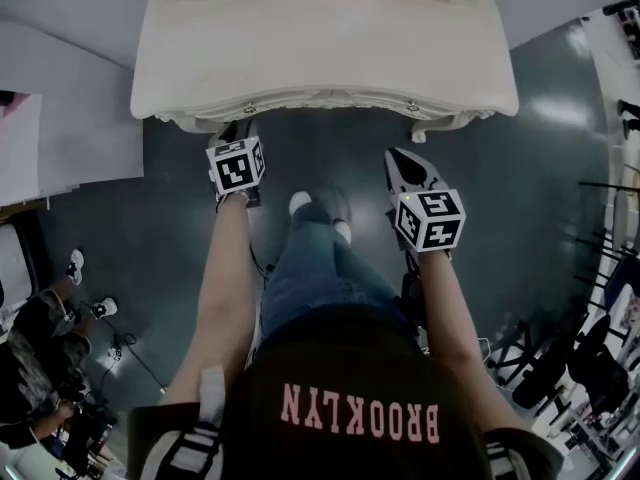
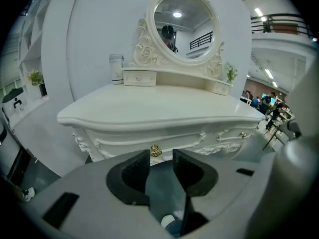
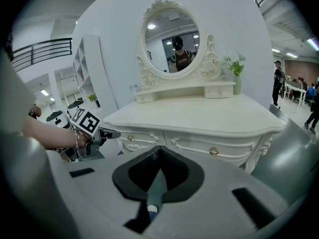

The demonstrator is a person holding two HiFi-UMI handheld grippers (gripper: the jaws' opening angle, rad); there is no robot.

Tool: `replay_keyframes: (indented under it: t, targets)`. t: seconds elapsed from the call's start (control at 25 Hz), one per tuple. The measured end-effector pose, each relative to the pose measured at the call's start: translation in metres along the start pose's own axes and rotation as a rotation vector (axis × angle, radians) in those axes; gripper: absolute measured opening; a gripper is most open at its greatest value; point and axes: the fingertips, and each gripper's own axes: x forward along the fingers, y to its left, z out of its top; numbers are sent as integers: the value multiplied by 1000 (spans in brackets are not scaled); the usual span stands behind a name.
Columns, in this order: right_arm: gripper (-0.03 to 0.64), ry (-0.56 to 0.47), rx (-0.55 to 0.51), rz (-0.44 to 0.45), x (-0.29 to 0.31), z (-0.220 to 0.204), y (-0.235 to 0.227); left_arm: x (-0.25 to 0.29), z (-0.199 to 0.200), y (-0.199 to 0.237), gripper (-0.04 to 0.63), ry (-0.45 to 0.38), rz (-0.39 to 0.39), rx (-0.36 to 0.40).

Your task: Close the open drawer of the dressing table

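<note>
A: What's the floor [image 1: 540, 168] like?
B: Dark grey, glossy, catching pale patches of light.
A: And behind?
B: A plain white wall [image 2: 99, 39], white shelving [image 3: 89, 63] at one side, a railed balcony [image 2: 284, 21], strip ceiling lights [image 2: 259, 12].

Head view steeply down, gripper views near, facing same dressing table [image 1: 320, 58]

Bare floor [image 1: 520, 198] flanks the person's legs [image 1: 318, 258] (dark, unobstructed); the dressing table [image 1: 320, 53] blocks the way ahead.
</note>
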Motion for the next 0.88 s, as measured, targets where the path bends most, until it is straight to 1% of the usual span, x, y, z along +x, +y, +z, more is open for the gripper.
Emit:
replay_keyframes:
  t: [0.04,0.16,0.2,0.24,0.32,0.44,0.56,0.76,0.88]
  targets:
    - [-3,-8,-6,6,-3,1,1,-6,2,-1,135,-15,3,0]
    - [-3,-32,-11,28,-11,4,4,-24,5,-6,103,-59,17,0]
    - [-3,-42,1,40,-14,5,6,-31,4,-7,77,-70,27,-2]
    - [-4,-54,19,53,-18,5,8,-37,2,-8,38,-78,37,-6]
    - [-3,-79,49,76,-25,8,12,-50,-3,-11,10,-89,47,-15]
    - [-3,-120,50,93,-37,15,13,-68,-6,-19,6,-115,47,-32]
    - [-5,-171,40,119,-50,23,16,-91,-3,-28,6,-164,53,-51]
    - [-5,-226,2,186,-69,29,34,-133,4,-43,6,-270,52,-39]
    - [-5,-246,-30,217,-75,36,41,-157,7,-49,6,-311,65,-34]
